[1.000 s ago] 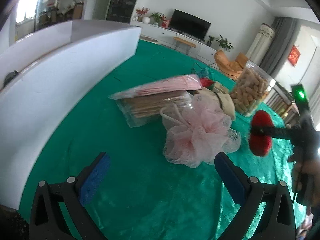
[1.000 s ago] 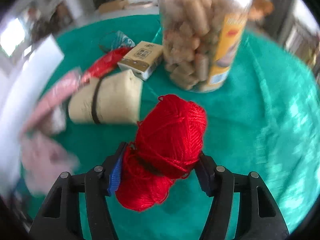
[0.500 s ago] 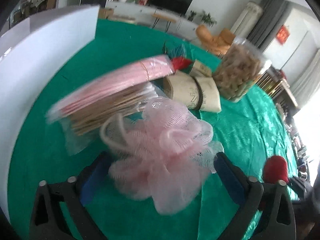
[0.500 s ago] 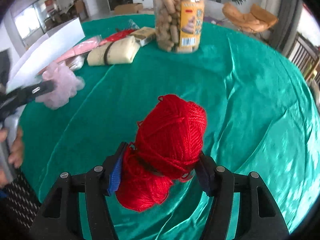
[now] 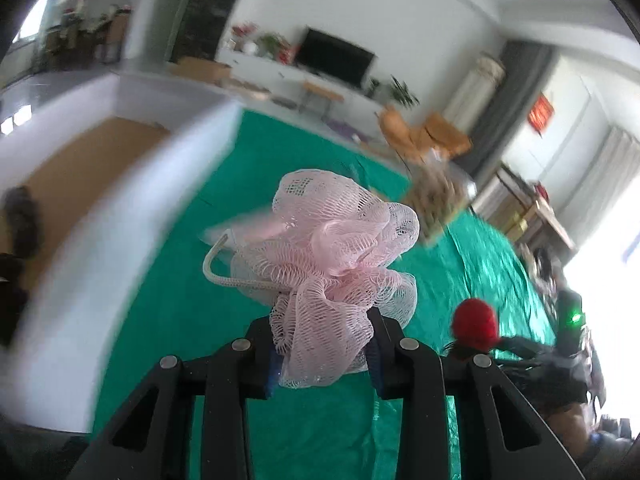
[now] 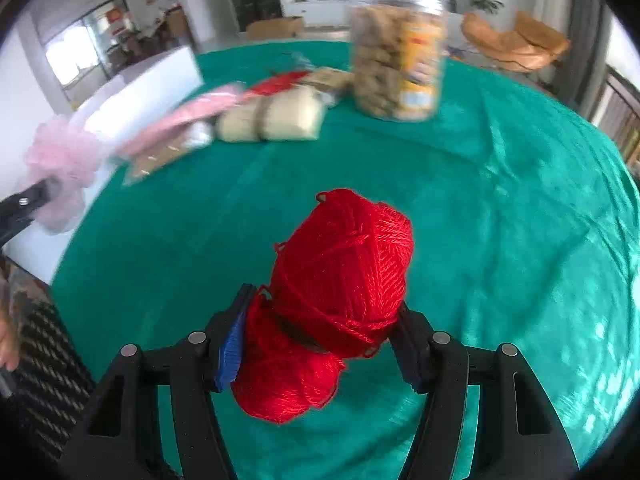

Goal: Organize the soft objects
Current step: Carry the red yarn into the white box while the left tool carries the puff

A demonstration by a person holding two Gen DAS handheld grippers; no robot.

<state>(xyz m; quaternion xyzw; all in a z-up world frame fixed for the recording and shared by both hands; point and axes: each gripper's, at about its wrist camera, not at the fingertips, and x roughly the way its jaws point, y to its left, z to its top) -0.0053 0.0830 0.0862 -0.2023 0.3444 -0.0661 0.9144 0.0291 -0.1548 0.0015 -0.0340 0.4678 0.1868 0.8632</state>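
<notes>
My left gripper (image 5: 322, 354) is shut on a pink mesh bath pouf (image 5: 332, 256) with a white cord loop and holds it lifted above the green tablecloth (image 5: 224, 308). The pouf also shows at the left edge of the right wrist view (image 6: 60, 160). My right gripper (image 6: 320, 340) is shut on a red yarn ball (image 6: 332, 292) and holds it above the cloth; the yarn also shows low right in the left wrist view (image 5: 475, 322). A cream rolled soft bundle with a band (image 6: 272, 118) lies on the table beyond.
A white box with a brown floor (image 5: 120, 216) stands along the table's left side. A clear jar of snacks (image 6: 398, 52), pink and clear packets (image 6: 180, 128), a red packet (image 6: 280, 80) and a small carton lie at the far side.
My left gripper has closed on the pink pouf and lifted it off the table, swinging towards the white box. The right gripper, still holding the red yarn, has drawn back from the pile.
</notes>
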